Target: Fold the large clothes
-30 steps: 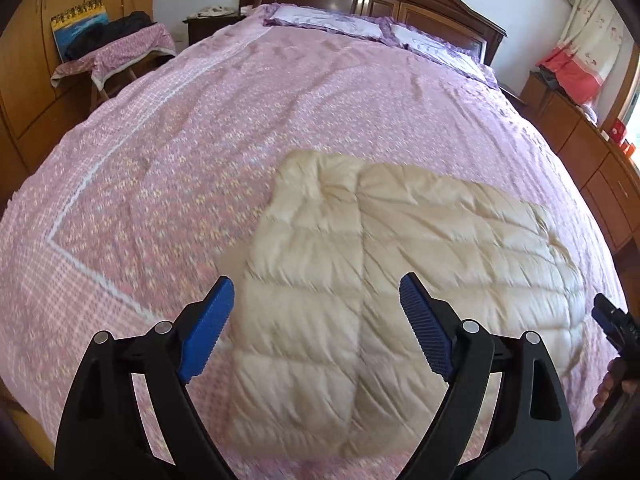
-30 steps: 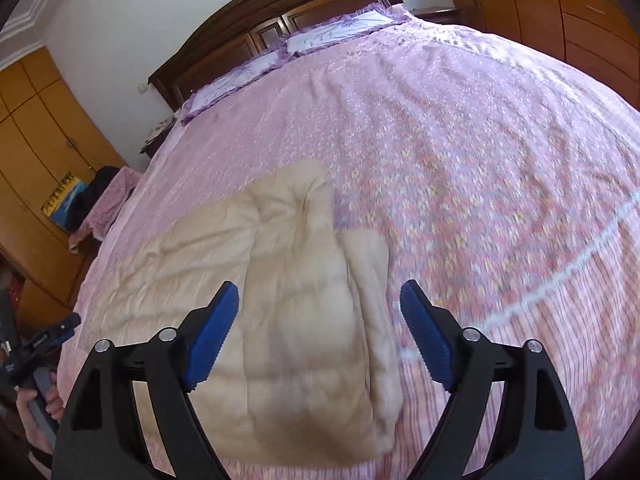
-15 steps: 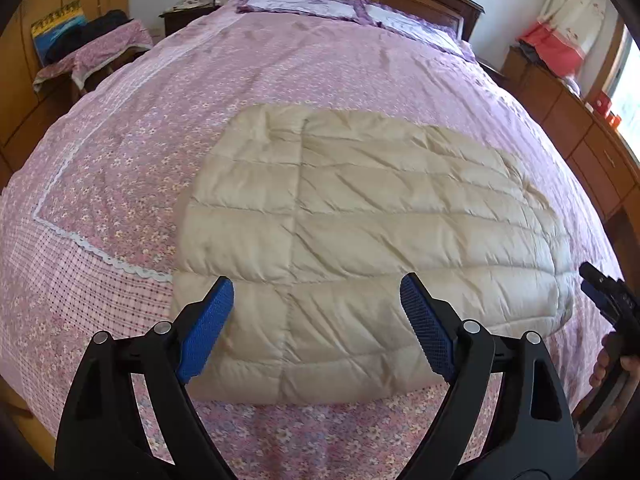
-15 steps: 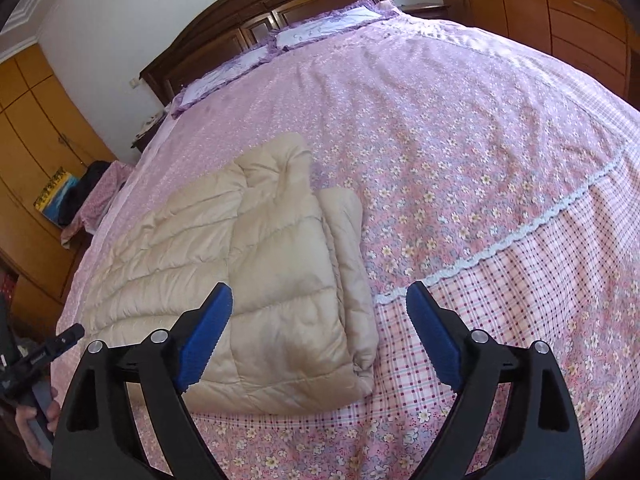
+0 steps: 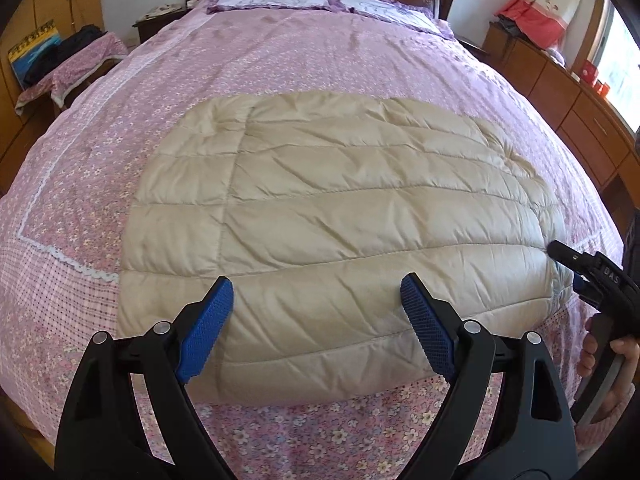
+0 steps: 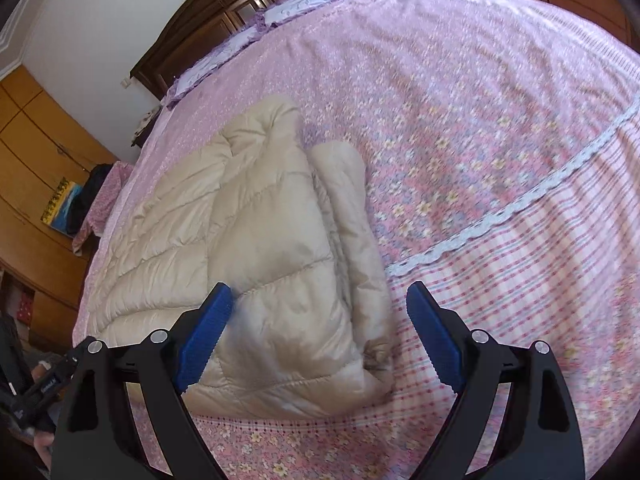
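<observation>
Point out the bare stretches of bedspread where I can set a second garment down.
Free: the wide stretch of bedspread between the beige puffer coat and the pillows, and the part to the coat's right in the right wrist view. Crowded: the near edge, where both open tools, left and right, hover over the coat.

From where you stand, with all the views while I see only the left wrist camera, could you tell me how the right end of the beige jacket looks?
Observer: In the right wrist view, the beige jacket ends in a rolled, sleeve-like fold lying along its right edge.
Operator: Thank you. Is the right gripper holding anything?
Observer: No, the right gripper is open over the jacket's near right corner.
Operator: And what lies beyond that edge?
Observer: Bare bedspread with a white lace strip running across it.
</observation>
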{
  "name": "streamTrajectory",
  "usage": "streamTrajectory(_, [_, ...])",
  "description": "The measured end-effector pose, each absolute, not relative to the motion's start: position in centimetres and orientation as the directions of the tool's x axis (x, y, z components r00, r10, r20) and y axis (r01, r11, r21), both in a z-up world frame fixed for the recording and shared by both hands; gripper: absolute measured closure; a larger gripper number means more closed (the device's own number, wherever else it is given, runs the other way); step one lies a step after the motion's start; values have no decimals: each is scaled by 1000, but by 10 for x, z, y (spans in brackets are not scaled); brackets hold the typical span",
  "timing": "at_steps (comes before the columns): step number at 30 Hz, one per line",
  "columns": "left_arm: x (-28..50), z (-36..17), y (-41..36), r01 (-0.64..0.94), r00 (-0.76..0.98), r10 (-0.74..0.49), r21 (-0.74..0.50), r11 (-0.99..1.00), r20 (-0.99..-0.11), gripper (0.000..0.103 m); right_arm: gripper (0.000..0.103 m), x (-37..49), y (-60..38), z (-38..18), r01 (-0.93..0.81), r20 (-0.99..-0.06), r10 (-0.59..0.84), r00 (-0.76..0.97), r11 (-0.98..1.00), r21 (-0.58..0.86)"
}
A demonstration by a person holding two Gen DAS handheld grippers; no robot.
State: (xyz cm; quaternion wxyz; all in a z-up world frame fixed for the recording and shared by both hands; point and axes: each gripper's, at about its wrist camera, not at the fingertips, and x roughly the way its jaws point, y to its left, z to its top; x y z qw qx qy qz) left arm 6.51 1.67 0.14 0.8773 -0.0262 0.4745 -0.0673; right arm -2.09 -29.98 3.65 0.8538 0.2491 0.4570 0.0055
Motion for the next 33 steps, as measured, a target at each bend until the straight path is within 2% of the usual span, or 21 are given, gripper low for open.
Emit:
streamTrajectory(12, [71, -21, -9, 126, 532, -75, -8, 992, -844, 11, 8, -2, -294, 8, 174, -744, 336, 577, 839, 515])
streamTrajectory(15, [72, -27, -14, 130, 528, -59, 12, 991, -847, 11, 18, -2, -297, 9, 145, -704, 403, 584, 802, 579])
streamTrajectory(17, [73, -29, -15, 134, 524, -60, 13, 991, -850, 11, 33, -4, -301, 12, 140, -681, 435, 589, 775, 616])
streamTrajectory(21, [75, -33, -19, 148, 517, -54, 27, 989, -854, 11, 53, -12, -311, 25, 114, -638, 474, 607, 743, 660])
streamTrajectory(23, [75, -35, -21, 154, 515, -39, 47, 987, -856, 11, 66, -15, -313, 35, 88, -598, 510, 618, 712, 697])
streamTrajectory(25, [75, -37, -25, 156, 516, -30, 60, 986, -856, 11, 69, -18, -311, 52, 51, -558, 534, 635, 692, 720])
streamTrajectory(33, [73, -41, -25, 169, 510, -42, 53, 984, -859, 11, 73, -12, -266, 120, -143, -490, 608, 624, 706, 694])
